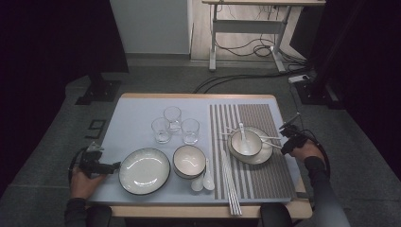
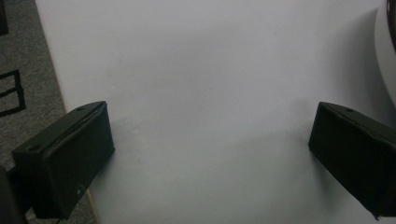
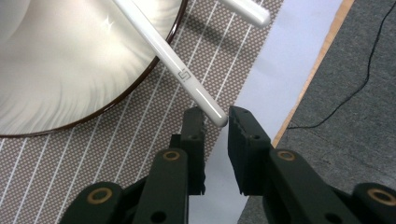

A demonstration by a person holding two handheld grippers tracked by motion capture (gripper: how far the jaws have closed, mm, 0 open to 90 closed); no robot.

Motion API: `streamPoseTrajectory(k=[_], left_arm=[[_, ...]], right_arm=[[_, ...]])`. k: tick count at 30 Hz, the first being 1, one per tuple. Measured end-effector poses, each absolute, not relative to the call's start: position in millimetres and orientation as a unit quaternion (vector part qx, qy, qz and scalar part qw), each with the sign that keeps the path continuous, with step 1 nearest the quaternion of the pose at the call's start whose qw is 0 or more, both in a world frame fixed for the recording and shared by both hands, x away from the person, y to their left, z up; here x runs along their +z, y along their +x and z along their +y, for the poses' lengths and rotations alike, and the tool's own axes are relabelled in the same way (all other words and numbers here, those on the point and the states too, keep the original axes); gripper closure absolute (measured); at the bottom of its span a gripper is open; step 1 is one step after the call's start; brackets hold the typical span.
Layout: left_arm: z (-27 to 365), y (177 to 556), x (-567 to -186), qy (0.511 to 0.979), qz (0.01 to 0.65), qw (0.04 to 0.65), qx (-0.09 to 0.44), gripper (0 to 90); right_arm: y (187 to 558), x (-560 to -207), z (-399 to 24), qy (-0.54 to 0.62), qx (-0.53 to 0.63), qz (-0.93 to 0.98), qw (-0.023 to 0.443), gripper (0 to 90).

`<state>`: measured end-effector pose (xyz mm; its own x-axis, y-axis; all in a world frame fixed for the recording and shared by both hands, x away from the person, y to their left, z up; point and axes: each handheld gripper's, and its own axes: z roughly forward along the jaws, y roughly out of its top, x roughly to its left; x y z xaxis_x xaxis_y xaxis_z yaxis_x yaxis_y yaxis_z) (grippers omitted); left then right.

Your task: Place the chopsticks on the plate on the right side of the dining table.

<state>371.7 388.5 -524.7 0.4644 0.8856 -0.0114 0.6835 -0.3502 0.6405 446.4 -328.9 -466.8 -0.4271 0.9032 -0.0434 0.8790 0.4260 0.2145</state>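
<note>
- Where the high view takes in the whole table (image 1: 142, 106), we see our right gripper (image 1: 287, 138) at the right edge of the striped mat (image 1: 255, 175), just beside the plate (image 1: 265, 158) that carries a bowl (image 1: 246, 143).
- Two white chopsticks (image 1: 270, 137) lie across that plate's rim, ends pointing to the right gripper; a spoon (image 1: 242, 130) stands in the bowl.
- From that height we cannot tell how the right jaws stand.
- Up close in the right gripper view, the right gripper (image 3: 215, 122) has its jaws nearly together, with a narrow gap, and the rounded end of one chopstick (image 3: 187, 77) sits right at the mouth of that gap (touching the right jaw tip, as far as we can judge, not pinched).
- That view also gives the small square mark on the chopstick, the brown rim of the plate (image 3: 135, 88), and the second chopstick (image 3: 247, 11) at the top, well apart from the jaws.
- Our left gripper (image 1: 105, 166) rests at the table's left edge, just beside the big plate (image 1: 144, 170).
- Its own view shows the left gripper (image 2: 210, 140) spread wide over bare white surface with nothing between the jaws; a sliver of the big plate (image 2: 385, 60) shows at the right edge.
- Back in the high view, three glasses (image 1: 174, 124), a second bowl (image 1: 189, 161), two spoons (image 1: 204, 179) and a bundle of chopsticks (image 1: 231, 189) sit mid-table.
</note>
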Motion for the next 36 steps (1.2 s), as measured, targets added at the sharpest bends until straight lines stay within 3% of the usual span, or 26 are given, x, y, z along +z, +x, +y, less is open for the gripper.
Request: streamPoseTrajectory(k=[10, 16, 36], left_arm=[[389, 372, -525, 0.804, 0.488, 0.294, 0.172, 0.0], [389, 372, -525, 0.804, 0.488, 0.294, 0.172, 0.0], [388, 372, -525, 0.803, 0.488, 0.294, 0.172, 0.0]], right_arm=[[453, -466, -321, 0.520, 0.087, 0.846, 0.080, 76.3], [458, -467, -323, 0.528, 0.084, 0.840, 0.091, 65.7], [473, -465, -329, 0.538, 0.080, 0.832, 0.108, 69.7]])
